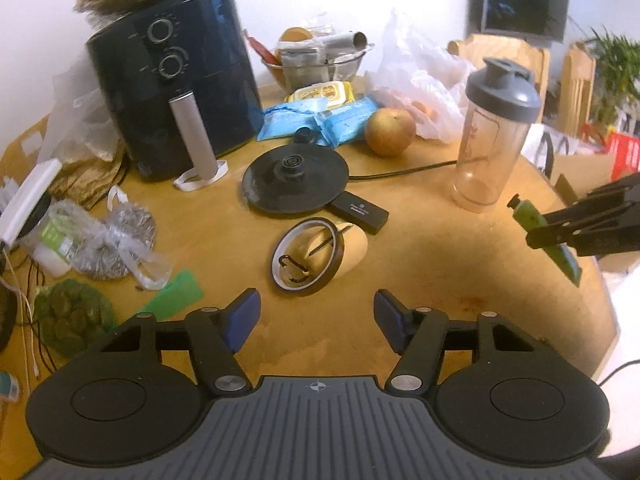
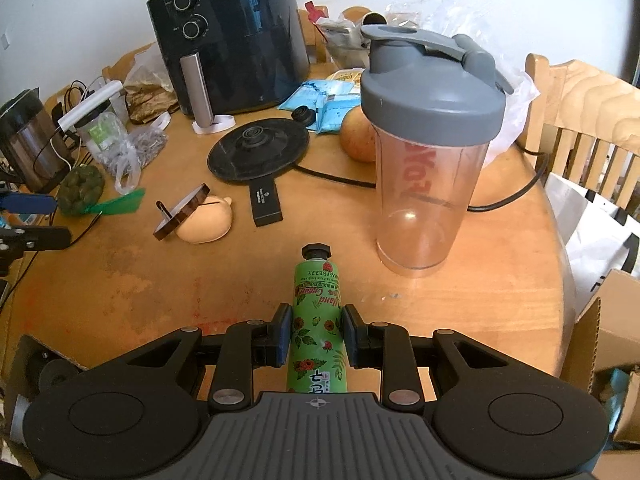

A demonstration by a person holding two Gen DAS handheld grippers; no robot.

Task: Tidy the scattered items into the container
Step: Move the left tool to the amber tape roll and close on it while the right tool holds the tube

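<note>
My right gripper (image 2: 316,330) is shut on a green hand cream tube (image 2: 318,320) with a black cap, held above the wooden table; the tube also shows at the right in the left wrist view (image 1: 532,214). My left gripper (image 1: 318,320) is open and empty, just in front of a brown tape roll (image 1: 308,256) leaning on a beige pebble-shaped object (image 1: 352,246). A small black stick device (image 1: 360,210) lies beyond them. The roll (image 2: 182,212), the beige object (image 2: 208,222) and the stick (image 2: 264,202) also show in the right wrist view. A cardboard box (image 2: 608,344) stands off the table's right edge.
A black air fryer (image 1: 172,80), a kettle base (image 1: 296,178) with its cord, an apple (image 1: 390,132), blue packets (image 1: 320,118) and a clear shaker bottle (image 2: 428,148) stand on the table. Bags and jars (image 1: 80,236) crowd the left. A chair (image 2: 584,112) is at right.
</note>
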